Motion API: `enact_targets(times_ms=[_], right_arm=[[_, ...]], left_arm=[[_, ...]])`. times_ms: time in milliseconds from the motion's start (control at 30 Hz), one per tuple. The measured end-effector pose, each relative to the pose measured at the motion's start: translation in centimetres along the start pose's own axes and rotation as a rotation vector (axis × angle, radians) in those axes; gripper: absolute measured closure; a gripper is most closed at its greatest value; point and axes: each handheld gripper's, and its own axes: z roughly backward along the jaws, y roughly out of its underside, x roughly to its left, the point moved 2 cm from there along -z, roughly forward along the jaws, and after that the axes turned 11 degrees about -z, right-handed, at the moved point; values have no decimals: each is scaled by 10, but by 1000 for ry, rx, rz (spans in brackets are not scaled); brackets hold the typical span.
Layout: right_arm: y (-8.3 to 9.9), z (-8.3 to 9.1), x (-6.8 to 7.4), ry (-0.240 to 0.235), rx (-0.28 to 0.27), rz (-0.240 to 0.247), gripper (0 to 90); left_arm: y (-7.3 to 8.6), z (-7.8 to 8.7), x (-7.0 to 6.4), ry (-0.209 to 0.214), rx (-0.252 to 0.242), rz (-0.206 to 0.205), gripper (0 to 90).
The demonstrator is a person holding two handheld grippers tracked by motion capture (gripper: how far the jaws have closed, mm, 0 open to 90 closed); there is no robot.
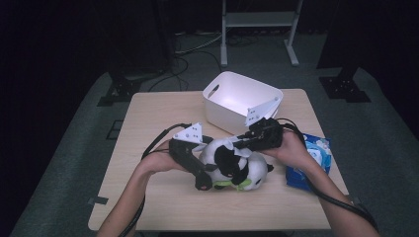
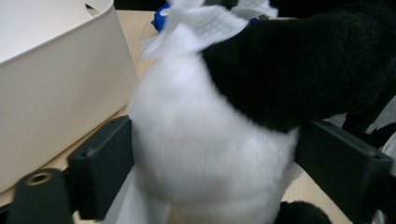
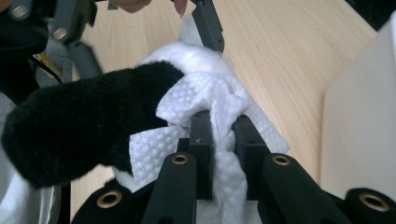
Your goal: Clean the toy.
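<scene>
Gripping status: both tools engaged on one plush panda (image 1: pixel 237 168) near the centre of the counter (image 1: pixel 163 118).
Left hand-held gripper (image 1: pixel 203 181): jaws spread wide around the white body of the plush panda (image 2: pixel 210 154), one jaw touching each flank; clamped on the toy, seen in the left gripper view.
Right hand-held gripper (image 1: pixel 236 144): jaws nearly together, pinched on a white embossed wipe (image 3: pixel 205 105) draped over the toy; fold of wipe squeezed between the two jaws in the right gripper view.
Plush panda position: lying on the counter, at 6 o'clock from the white bin (image 1: pixel 242 101), between both hands.
Plush panda detail: black limb (image 3: pixel 84 126) projecting toward 9 o'clock in the right gripper view, wipe touching its end.
Wipe position: on top of the toy, at 12 o'clock of the white body in the left gripper view (image 2: pixel 201 23).
White bin: at 12 o'clock on the counter, open top, handle cut-out in the wall facing 9 o'clock; wall just beside the toy in the left gripper view (image 2: pixel 56 93).
Blue packet (image 1: pixel 309 160): flat on the counter at 3 o'clock from the toy, partly under the right forearm.
Left hand (image 1: pixel 163 158): wrapped around the gripper body at 9 o'clock from the toy.
Right hand (image 1: pixel 291 148): wrapped around the gripper body at 2 o'clock from the toy.
</scene>
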Motion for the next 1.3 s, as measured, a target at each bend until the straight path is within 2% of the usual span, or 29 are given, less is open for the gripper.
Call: enact_targets(times_ms=[67, 167, 300, 367, 533, 667, 733, 967, 1100, 1167, 1300], right_arm=[[-4, -10, 0, -21, -2, -4, 796], [-5, -15, 1, -30, 1, -9, 796], [-2, -21, 0, -29, 25, -10, 795], [5, -26, -5, -28, 48, -30, 794], [16, -32, -14, -6, 75, -46, 785], [25, -34, -24, -9, 78, -83, 784], [26, -34, -26, -6, 74, -91, 784], [25, -40, -24, 0, 83, -79, 784], [24, -44, -23, 3, 83, -76, 785], [24, -47, -21, 5, 87, -75, 784], [24, -48, -20, -8, 94, -79, 789]], left_arm=[[5, -1, -2, 9, -10, -1, 97], [15, 0, -5, 9, -13, -6, 130], [32, -3, -8, 3, -41, 48, 133], [40, -6, -9, 1, -43, 68, 133], [56, -10, -8, 12, -30, 107, 132], [62, -12, -7, 6, -34, 127, 133], [61, -11, -7, -1, -32, 125, 132], [54, -8, -16, -5, 4, 73, 131], [48, -6, -23, -3, 15, 25, 131], [43, -6, -27, -5, 19, -18, 130], [44, -7, -27, -6, 26, -19, 140]])
